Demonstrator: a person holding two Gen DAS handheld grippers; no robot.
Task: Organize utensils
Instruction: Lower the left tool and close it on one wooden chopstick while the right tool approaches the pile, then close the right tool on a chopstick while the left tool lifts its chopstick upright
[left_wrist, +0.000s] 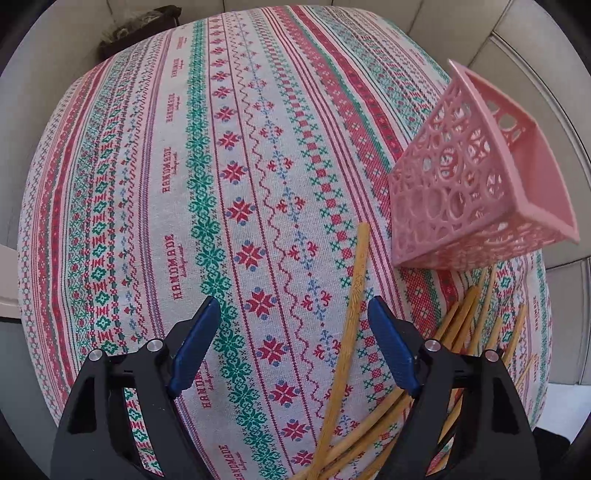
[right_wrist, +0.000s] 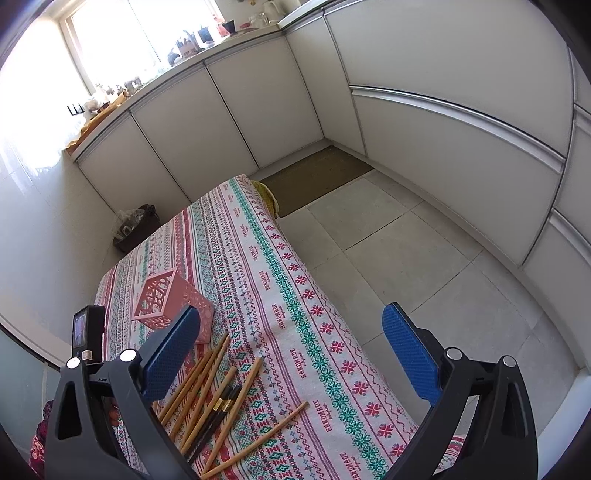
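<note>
The only readable text was the word "HANDMADE", woven in dark red capitals into the patterned tablecloth (left_wrist: 258, 155) and repeated along its pale stripes. In the left wrist view it ran lengthwise up the cloth in a column left of centre, from the near edge to the far end. In the right wrist view the same word appeared on the tablecloth (right_wrist: 266, 258) in several stripes, upside down. A small cursive line sat beneath each word, too small to read.

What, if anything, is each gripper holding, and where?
Nothing: the left gripper and right gripper are open; the chopsticks lie on the cloth.
</note>
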